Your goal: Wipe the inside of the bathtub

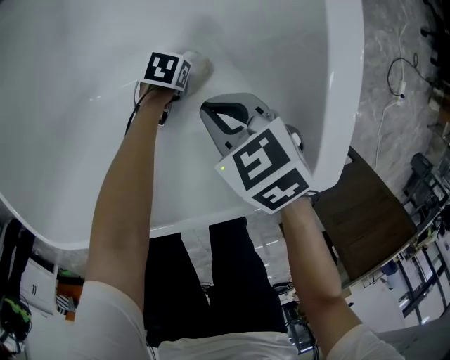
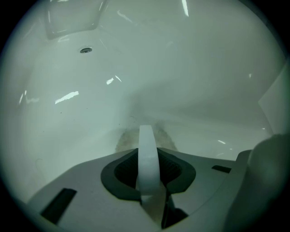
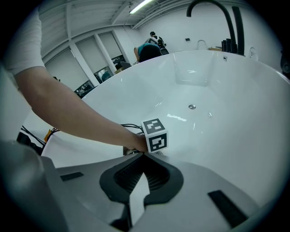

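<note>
The white bathtub (image 1: 77, 119) fills the head view. Deep inside it my left gripper (image 1: 191, 70) is shut on a white cloth (image 1: 202, 66), pressed against the tub's inner wall. In the left gripper view the cloth (image 2: 147, 152) shows as a white strip clamped in the left gripper (image 2: 147, 136), with a greyish smudge (image 2: 123, 138) on the tub surface just beyond. The drain (image 2: 86, 50) lies far ahead. My right gripper (image 1: 223, 112) hovers over the tub near its rim, shut and holding nothing. The right gripper (image 3: 142, 156) looks at the left one's marker cube (image 3: 155, 134) and the drain (image 3: 192, 107).
A black faucet (image 3: 213, 9) arches over the far tub rim (image 3: 226, 56). Beside the tub's right side stands a brown wooden surface (image 1: 369, 218), and a white cable (image 1: 392, 77) lies on the marbled floor. My legs (image 1: 211, 281) stand against the near rim. A person (image 3: 149, 45) is far off.
</note>
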